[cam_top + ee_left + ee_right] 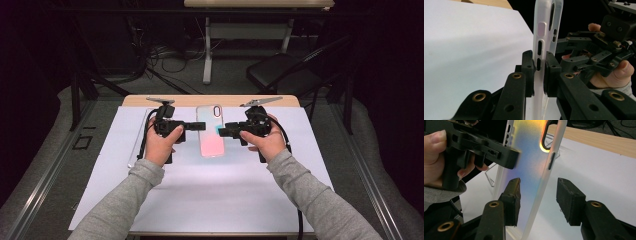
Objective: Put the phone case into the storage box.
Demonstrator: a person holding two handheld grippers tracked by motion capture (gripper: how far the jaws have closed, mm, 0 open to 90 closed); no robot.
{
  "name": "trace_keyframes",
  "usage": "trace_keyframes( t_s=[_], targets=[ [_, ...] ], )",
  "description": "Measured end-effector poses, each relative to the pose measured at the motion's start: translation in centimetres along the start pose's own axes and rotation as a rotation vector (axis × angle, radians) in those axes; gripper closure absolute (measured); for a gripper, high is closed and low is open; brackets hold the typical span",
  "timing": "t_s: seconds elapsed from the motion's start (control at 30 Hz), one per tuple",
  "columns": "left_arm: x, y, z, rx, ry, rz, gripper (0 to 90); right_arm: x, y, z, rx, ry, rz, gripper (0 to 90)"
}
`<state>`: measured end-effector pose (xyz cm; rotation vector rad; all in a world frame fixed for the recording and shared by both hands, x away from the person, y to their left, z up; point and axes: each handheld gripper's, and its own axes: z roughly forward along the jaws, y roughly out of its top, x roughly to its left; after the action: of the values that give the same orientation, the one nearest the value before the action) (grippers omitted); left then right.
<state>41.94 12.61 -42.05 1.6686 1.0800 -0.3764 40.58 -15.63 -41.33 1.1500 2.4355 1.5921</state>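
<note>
A translucent phone case (210,131) with a pink and rainbow sheen and a camera cutout at its far end is held over the white mat (210,195). My left gripper (196,125) is shut on its left long edge; in the left gripper view the jaws (539,72) pinch the case (544,30) just below the side button slots. My right gripper (224,131) stands open at the opposite long edge. In the right gripper view its pads (511,200) straddle that edge of the case (531,157) with a gap on both sides.
A clear flat stand (138,140) lies on the mat at the left, behind my left hand. The mat covers a wooden table (210,101). Beyond the table are a dark chair (285,70), floor cables and another table's legs.
</note>
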Motion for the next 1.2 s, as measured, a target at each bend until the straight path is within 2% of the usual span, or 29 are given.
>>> trace_keyframes(
  t_s=[0.27,0.63,0.97,1.07,1.2],
  targets=[
    [-0.05,-0.20,0.17,-0.002,-0.007,-0.006,81.8,0.08,-0.11,0.04,0.000,-0.011,0.011,55.7],
    [-0.13,-0.32,0.32,0.010,-0.011,0.006,81.8,-0.08,-0.17,0.09,0.002,-0.035,0.026,56.7],
    [-0.35,-0.45,0.46,0.007,-0.013,0.009,81.8,-0.20,-0.23,0.25,0.010,0.000,0.043,64.9],
    [-0.38,-0.47,0.50,0.005,-0.014,0.008,81.8,-0.25,-0.26,0.26,0.014,0.005,0.061,66.2],
    [-0.39,-0.50,0.56,0.005,-0.017,0.007,81.8,-0.35,-0.33,0.32,0.023,0.005,0.062,68.1]
  ],
)
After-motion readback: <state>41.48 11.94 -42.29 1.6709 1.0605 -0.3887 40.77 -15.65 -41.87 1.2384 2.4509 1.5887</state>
